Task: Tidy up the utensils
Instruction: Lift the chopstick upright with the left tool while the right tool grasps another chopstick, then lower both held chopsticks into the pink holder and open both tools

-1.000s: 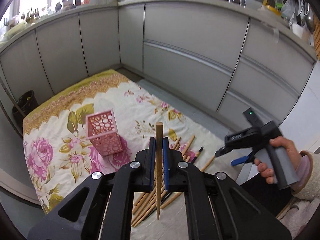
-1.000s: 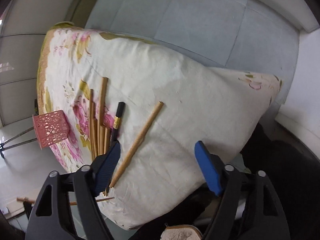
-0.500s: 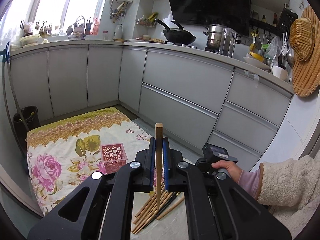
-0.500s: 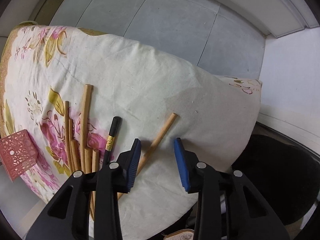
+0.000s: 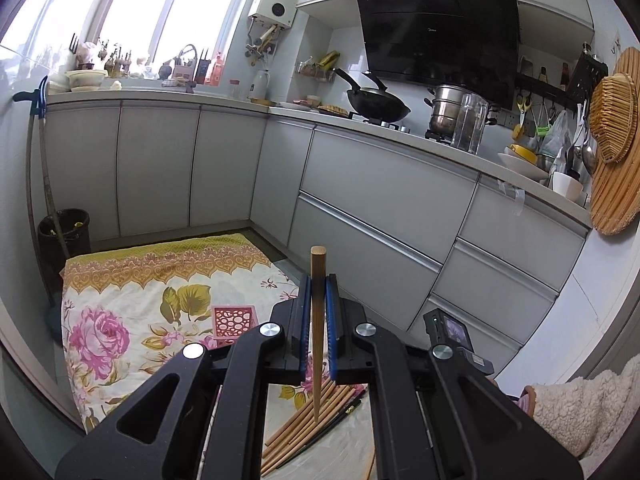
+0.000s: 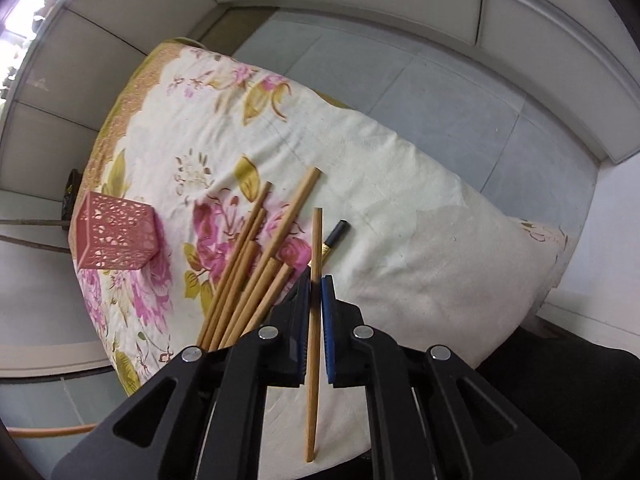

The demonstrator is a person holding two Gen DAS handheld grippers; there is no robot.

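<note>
My left gripper [image 5: 318, 284] is shut on a wooden chopstick [image 5: 318, 280] that stands upright between its blue pads, above the floral cloth. My right gripper [image 6: 316, 284] is shut on another wooden chopstick [image 6: 317, 240], lifted off the cloth and pointing away from me. Several wooden chopsticks [image 6: 256, 264] and a black one [image 6: 334, 236] lie in a loose bundle on the cloth, seen also as the bundle [image 5: 308, 420] in the left wrist view. A pink perforated square holder [image 6: 114, 238] stands upright to the left of the bundle; the same holder [image 5: 234, 320] shows left of my left gripper.
The floral cloth [image 6: 400, 184] covers a low table on the kitchen floor. Grey cabinets [image 5: 380, 200] run behind it, with a wok [image 5: 376, 106] and pots on the counter. A dark bin [image 5: 64, 232] stands at the far left. A person's fleece sleeve [image 5: 588, 408] is at the right.
My right gripper closed on the single chopstick that lay apart on the cloth and lifted it. My left gripper rose and tilted up, still holding its chopstick.
</note>
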